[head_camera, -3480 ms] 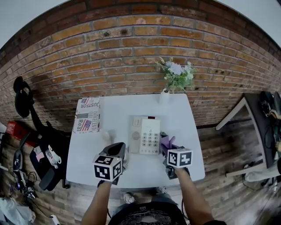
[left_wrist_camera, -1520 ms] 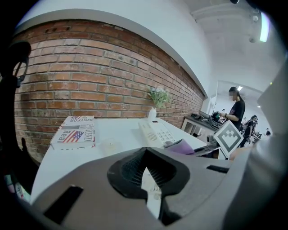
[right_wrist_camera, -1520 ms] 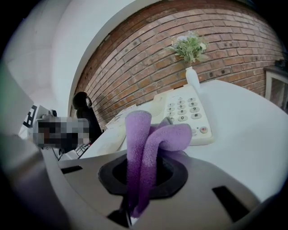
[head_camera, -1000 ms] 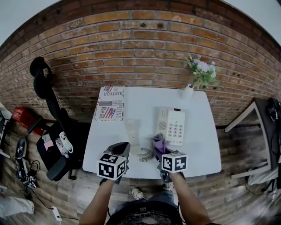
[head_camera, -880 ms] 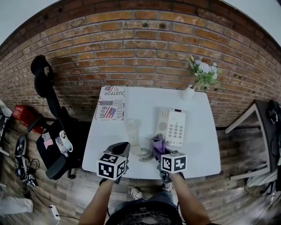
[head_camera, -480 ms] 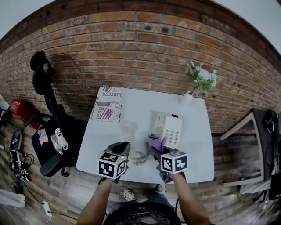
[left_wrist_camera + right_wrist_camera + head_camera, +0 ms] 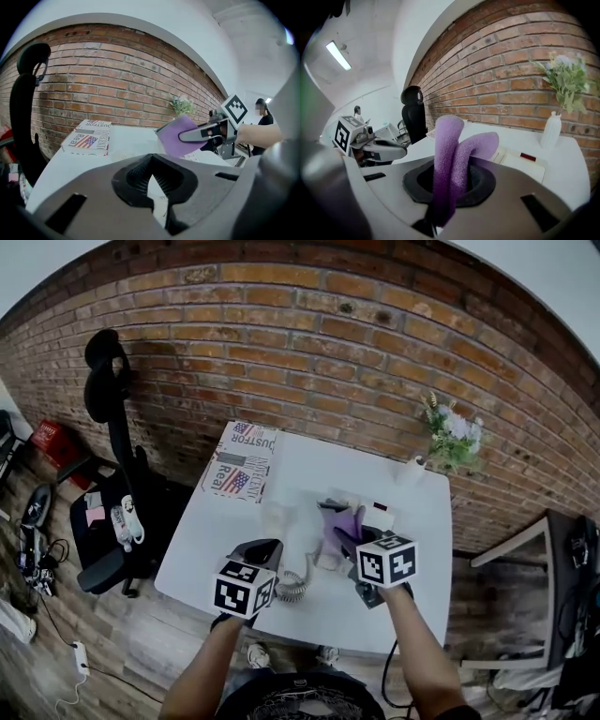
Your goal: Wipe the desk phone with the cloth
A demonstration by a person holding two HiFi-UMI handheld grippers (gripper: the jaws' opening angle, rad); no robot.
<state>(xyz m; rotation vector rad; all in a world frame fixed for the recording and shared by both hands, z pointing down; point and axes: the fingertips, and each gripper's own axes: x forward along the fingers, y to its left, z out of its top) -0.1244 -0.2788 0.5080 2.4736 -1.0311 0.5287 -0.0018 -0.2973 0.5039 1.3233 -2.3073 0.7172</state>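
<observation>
cloth (image 7: 451,161) in right gripper (image 7: 440,206), beside phone (image 7: 379,515)

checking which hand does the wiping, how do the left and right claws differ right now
The right claw is shut on the purple cloth; the left claw has its jaws nearly together, gripping nothing. The right claw is up at the desk phone; the left claw hangs back beside the coiled cord. Both hover over the white table.
</observation>
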